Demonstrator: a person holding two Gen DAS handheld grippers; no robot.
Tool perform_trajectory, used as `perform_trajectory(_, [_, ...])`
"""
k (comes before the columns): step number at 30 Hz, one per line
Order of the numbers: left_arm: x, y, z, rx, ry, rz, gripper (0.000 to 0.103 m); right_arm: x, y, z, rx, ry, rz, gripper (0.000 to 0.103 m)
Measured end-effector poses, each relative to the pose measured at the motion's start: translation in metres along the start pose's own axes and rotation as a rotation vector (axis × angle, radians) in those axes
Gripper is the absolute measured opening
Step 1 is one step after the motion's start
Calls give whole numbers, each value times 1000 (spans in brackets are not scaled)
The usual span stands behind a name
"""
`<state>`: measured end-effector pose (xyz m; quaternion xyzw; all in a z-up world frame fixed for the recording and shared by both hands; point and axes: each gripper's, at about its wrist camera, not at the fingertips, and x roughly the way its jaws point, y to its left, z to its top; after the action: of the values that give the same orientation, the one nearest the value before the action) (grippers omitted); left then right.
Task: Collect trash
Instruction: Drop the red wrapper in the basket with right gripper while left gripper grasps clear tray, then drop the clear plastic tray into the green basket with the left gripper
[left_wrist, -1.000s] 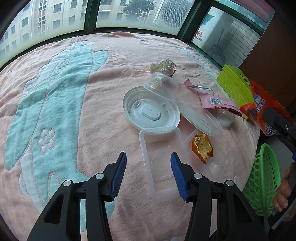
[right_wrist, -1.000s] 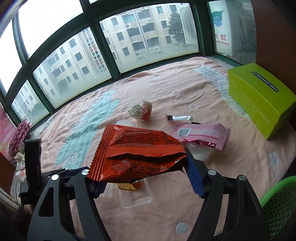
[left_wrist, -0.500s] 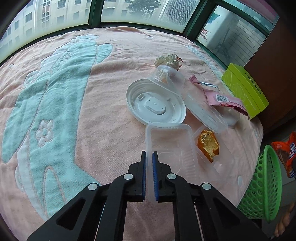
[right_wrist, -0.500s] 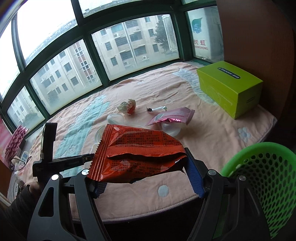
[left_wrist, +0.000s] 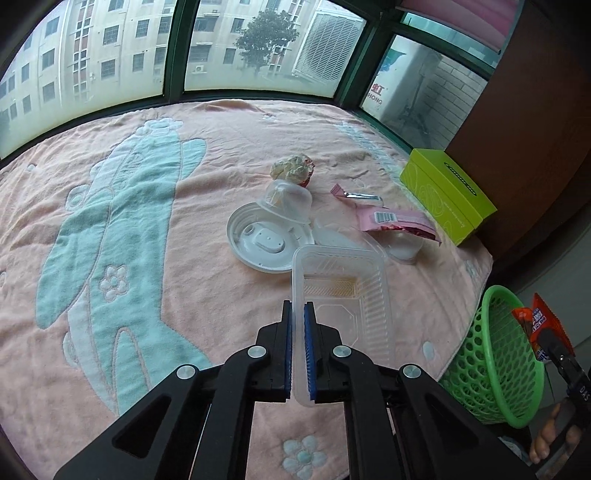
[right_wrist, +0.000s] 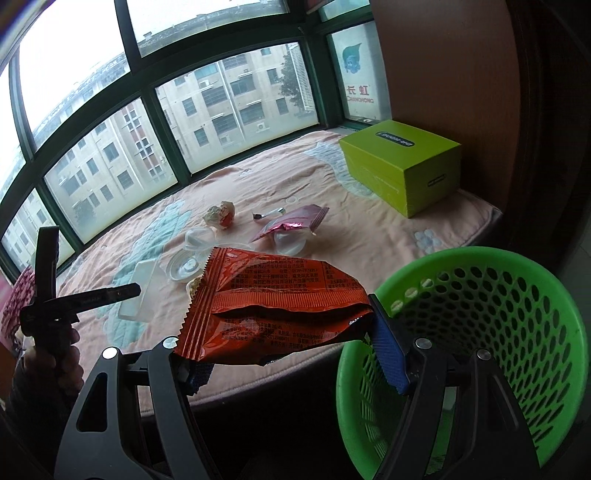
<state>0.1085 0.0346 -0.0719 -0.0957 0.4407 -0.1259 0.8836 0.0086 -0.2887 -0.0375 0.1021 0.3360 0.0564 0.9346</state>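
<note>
Right wrist view shows the right gripper (right_wrist: 295, 354) clamping an orange snack bag (right_wrist: 273, 306) beside the green basket (right_wrist: 517, 280); the bag goes in next, I reckon. Left gripper (left_wrist: 298, 350) pinches the clear tray (left_wrist: 340, 291), raised off the blanket (left_wrist: 184, 240)

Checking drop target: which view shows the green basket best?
Right wrist view. The green basket fills the lower right, its open mouth and perforated inside wall visible, beside the orange snack bag held by the right gripper. The left wrist view shows the basket only from outside, at the frame's edge.
</note>
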Motion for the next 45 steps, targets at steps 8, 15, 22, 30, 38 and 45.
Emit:
perform_trajectory(8, [-15, -58, 4, 93, -22, -90, 6, -29, -31, -11, 50, -37, -75, 72])
perform_trajectory(15, [-10, -118, 4, 187, -7, -169, 6, -48, -68, -24, 121, -49, -147, 73])
perform_trajectory(22, [-4, -171, 1, 268, 12, -233, 6, -61, -98, -34, 166, -55, -209, 77])
perform_trajectory(30, [6, -216, -8, 345, 44, -276, 6, -76, -122, -42, 224, -75, -239, 87])
perform_trajectory(38, [25, -250, -27, 417, 107, -298, 6, -95, -132, -44, 255, -114, -247, 89])
perform_trajectory(45, [36, -276, -44, 468, 147, -313, 6, -105, -138, -44, 276, -142, -242, 89])
